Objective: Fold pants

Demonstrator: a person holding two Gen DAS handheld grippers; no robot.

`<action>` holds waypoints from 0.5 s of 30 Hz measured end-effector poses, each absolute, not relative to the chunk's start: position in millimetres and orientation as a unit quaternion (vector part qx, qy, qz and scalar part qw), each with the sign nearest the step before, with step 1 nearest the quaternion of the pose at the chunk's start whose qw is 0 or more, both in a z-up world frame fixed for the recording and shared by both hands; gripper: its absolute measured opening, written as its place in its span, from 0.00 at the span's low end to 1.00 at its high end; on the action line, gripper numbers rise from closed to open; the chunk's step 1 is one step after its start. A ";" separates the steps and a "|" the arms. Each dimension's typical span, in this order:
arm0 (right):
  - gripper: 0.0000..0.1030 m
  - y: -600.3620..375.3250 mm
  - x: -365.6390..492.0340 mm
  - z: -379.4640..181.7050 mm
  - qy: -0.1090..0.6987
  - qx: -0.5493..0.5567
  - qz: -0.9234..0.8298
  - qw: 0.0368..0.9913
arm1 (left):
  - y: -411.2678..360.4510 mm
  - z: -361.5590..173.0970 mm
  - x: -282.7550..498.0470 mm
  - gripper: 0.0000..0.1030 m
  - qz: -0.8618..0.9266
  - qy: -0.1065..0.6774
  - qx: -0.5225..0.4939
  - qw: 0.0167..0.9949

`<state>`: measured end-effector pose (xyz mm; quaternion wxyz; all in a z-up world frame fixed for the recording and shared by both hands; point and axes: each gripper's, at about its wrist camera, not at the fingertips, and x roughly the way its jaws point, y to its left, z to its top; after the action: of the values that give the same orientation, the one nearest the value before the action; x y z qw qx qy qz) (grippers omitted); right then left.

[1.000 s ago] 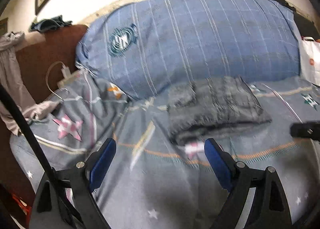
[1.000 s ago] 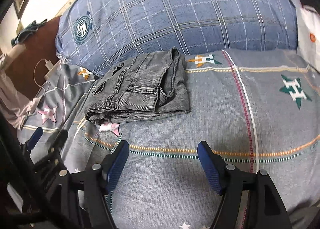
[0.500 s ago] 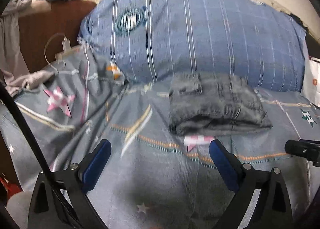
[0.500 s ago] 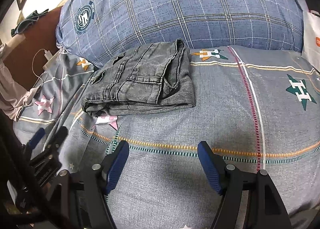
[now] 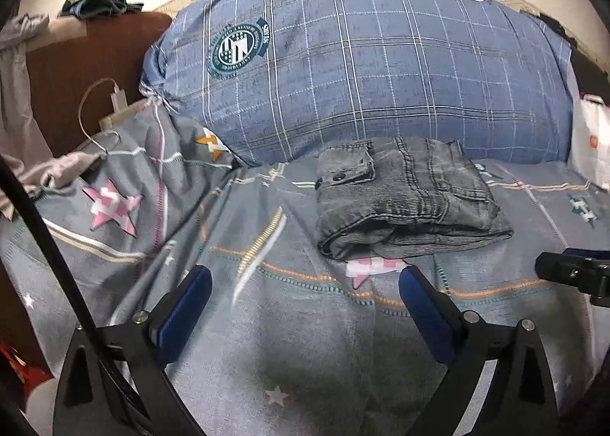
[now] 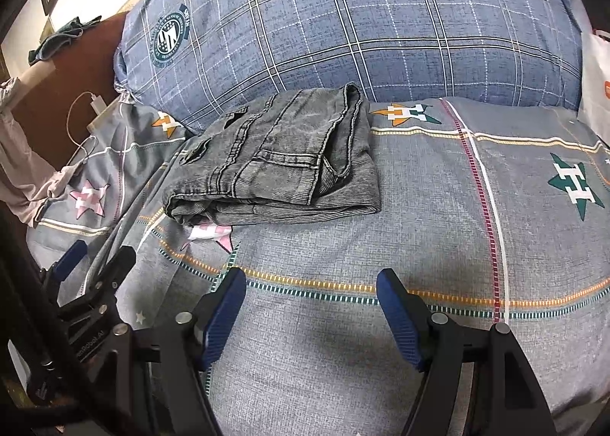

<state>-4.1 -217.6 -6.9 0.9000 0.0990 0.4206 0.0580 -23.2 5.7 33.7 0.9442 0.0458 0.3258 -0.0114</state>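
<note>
The grey denim pants (image 5: 404, 199) lie folded into a compact stack on the grey patterned bedsheet (image 5: 297, 352), just in front of the blue plaid pillow. They also show in the right wrist view (image 6: 282, 161). My left gripper (image 5: 305, 283) is open and empty, hovering over the sheet short of the pants' near edge. My right gripper (image 6: 310, 287) is open and empty, also short of the pants. The right gripper's tip shows in the left wrist view (image 5: 572, 274), and the left gripper shows at the left of the right wrist view (image 6: 91, 268).
A large blue plaid pillow (image 5: 362, 69) lies behind the pants. A brown headboard (image 5: 76, 85) with a white charger and cable (image 5: 114, 100) stands at the left. A white bag (image 5: 591, 142) sits at the right. Loose clothes hang at the far left.
Both grippers have stayed open and drawn slightly back and shifted their view. The folded pants have not moved on the sheet.
</note>
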 end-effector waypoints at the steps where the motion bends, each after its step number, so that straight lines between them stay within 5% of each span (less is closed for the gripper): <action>1: 0.72 -218.2 -4.0 -6.4 0.420 0.100 0.058 0.900 | 6.6 33.8 -23.5 0.96 -0.014 0.326 0.042 0.944; 15: 0.72 -219.6 -8.7 1.6 0.403 0.103 0.059 0.908 | 5.5 39.8 -28.8 0.96 -0.010 0.305 0.048 0.951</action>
<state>-8.7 -219.6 1.6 0.9076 0.1031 0.4028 0.0588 -28.8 5.5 39.8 0.9510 0.0480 0.3053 -0.0098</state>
